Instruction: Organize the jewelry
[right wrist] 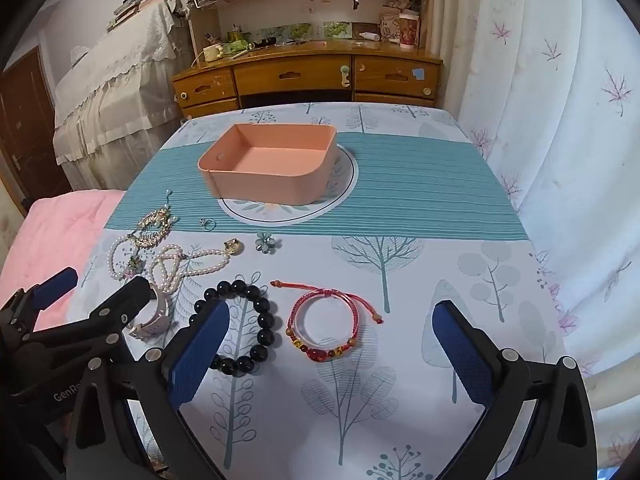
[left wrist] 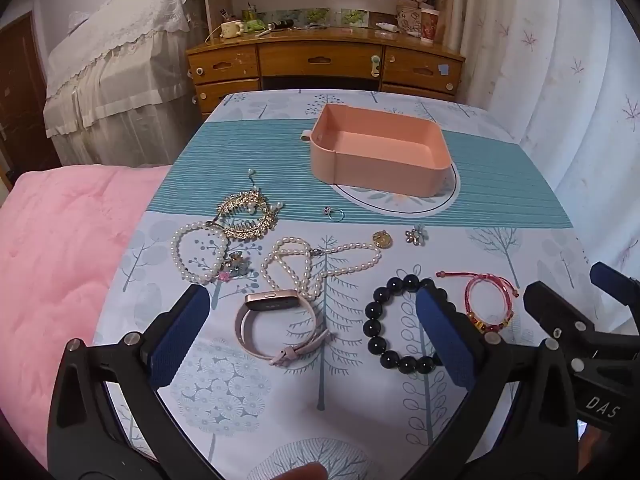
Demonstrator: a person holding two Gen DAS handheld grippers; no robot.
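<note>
A: Both grippers hover over the near edge of the worktop [left wrist: 500, 184], jaws wide, nothing held. Left gripper [left wrist: 312, 332] frames the watch [left wrist: 276, 320]; right gripper [right wrist: 332, 344] frames the red bracelet [right wrist: 324, 328].

B: And the box [right wrist: 276, 184]?

A: Empty, towards the far edge, long axis across the worktop, open top up. Every piece lies outside it.

B: Which way does the watch point?

A: On its side, face towards the far edge, strap tail trailing towards the near right.

B: Risks?

A: Crowding, I'd say. The pearl necklace [left wrist: 320, 260] touches the watch, so a low grab may drag the pearls along. The black beads [left wrist: 396, 320] sit under the left gripper's right finger and could get nudged. The ring [left wrist: 334, 213] and flower pin [right wrist: 266, 242] look small enough to slip wide jaws.
</note>
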